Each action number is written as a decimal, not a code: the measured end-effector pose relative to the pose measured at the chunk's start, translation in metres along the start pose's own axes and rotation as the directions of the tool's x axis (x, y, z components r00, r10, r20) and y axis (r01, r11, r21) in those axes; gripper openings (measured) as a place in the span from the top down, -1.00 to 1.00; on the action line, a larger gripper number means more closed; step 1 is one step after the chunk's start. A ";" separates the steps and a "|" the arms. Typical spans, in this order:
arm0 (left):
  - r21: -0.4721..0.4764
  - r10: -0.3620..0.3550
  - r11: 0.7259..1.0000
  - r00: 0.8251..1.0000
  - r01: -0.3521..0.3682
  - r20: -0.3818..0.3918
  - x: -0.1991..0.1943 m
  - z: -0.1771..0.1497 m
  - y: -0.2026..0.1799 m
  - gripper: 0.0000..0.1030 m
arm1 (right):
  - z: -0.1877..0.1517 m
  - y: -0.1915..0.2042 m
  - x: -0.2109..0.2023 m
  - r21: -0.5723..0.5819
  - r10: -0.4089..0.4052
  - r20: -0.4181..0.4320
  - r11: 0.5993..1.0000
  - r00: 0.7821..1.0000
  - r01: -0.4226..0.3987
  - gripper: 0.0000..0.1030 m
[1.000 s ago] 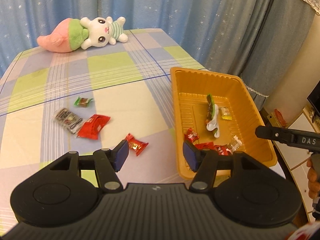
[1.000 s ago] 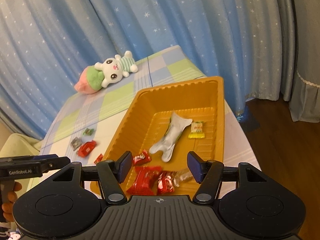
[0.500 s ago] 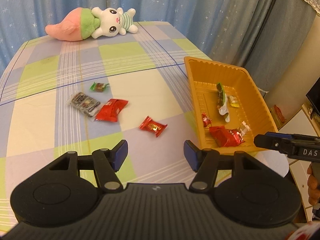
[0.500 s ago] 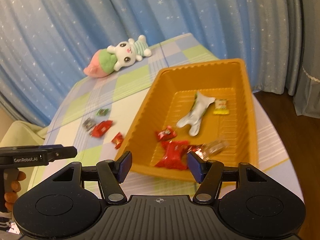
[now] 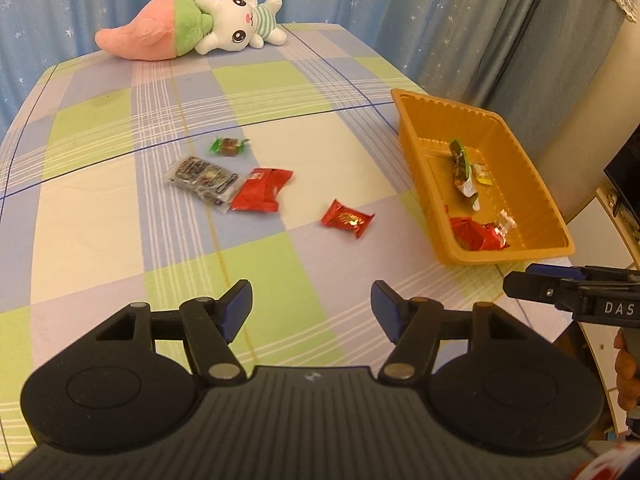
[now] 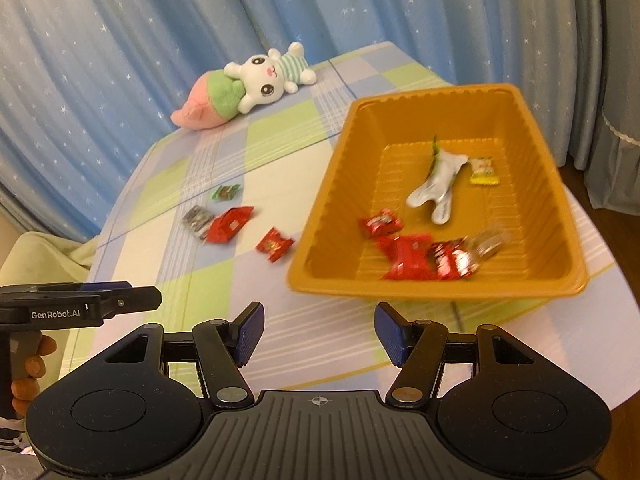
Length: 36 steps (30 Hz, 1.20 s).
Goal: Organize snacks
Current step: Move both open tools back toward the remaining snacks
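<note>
Well beyond the opening, empty left gripper [image 5: 311,303] lies a red snack [image 5: 346,219]; right gripper [image 6: 319,328] apart, empty.

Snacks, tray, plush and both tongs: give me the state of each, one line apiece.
Left tongs: opening, nothing between them.
Right tongs: open, empty.
Orange tray: upright on the table, partly filled with snacks.
Small red packet: loose on the cloth beside the tray.
Large red packet: on the cloth, against the clear packet.
Green candy: on the cloth, alone.
Plush rabbit: lying at the far edge.
</note>
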State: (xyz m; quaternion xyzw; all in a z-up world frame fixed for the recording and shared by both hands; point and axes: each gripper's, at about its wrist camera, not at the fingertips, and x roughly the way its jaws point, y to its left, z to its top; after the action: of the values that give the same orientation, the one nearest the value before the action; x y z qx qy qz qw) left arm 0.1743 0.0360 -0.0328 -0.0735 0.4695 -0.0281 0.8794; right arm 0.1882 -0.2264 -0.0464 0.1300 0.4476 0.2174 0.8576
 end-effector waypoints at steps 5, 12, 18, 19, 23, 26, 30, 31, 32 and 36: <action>0.003 -0.012 1.000 1.000 0.012 -0.008 -0.005 -0.005 0.022 -0.23 | -0.008 0.023 0.010 -0.001 -0.008 -0.016 1.000 1.000 0.008 -0.19; 0.001 -0.019 1.000 1.000 0.019 -0.015 -0.011 -0.011 0.052 -0.24 | -0.017 0.054 0.025 -0.012 -0.013 -0.031 1.000 0.999 0.012 -0.19; -0.009 -0.014 1.000 1.000 0.014 -0.019 -0.013 -0.013 0.074 -0.25 | -0.020 0.074 0.039 -0.026 -0.012 -0.045 1.000 0.999 0.011 -0.19; -0.010 -0.013 1.000 1.000 0.013 -0.020 -0.013 -0.013 0.077 -0.25 | -0.021 0.077 0.041 -0.028 -0.012 -0.048 1.000 0.999 0.011 -0.19; -0.015 -0.009 1.000 1.000 0.009 -0.024 -0.014 -0.014 0.088 -0.26 | -0.021 0.086 0.049 -0.036 -0.012 -0.060 0.999 0.998 0.010 -0.19; -0.020 -0.007 1.000 1.000 0.006 -0.028 -0.014 -0.015 0.093 -0.29 | -0.021 0.092 0.056 -0.044 -0.010 -0.071 0.999 0.997 0.007 -0.19; -0.026 -0.003 1.000 0.999 0.002 -0.034 -0.012 -0.015 0.100 -0.30 | -0.019 0.099 0.065 -0.068 -0.011 -0.082 0.998 0.997 0.006 -0.19; -0.029 -0.002 1.000 0.999 0.001 -0.037 -0.012 -0.015 0.101 -0.30 | -0.019 0.100 0.067 -0.077 -0.012 -0.085 0.997 0.996 0.005 -0.19; -0.033 0.001 0.999 0.999 -0.002 -0.039 -0.011 -0.015 0.102 -0.30 | -0.018 0.101 0.069 -0.086 -0.011 -0.087 0.996 0.996 0.004 -0.19; -0.048 0.010 0.999 0.999 -0.013 -0.048 -0.007 -0.014 0.106 -0.31 | -0.014 0.105 0.076 -0.119 -0.014 -0.093 0.993 0.996 0.003 -0.19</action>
State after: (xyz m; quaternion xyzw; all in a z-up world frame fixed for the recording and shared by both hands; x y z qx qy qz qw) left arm 0.1565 0.1401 -0.0514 -0.0916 0.4915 -0.0133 0.8660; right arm 0.1884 -0.0979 -0.0642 0.0667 0.4740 0.2458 0.8429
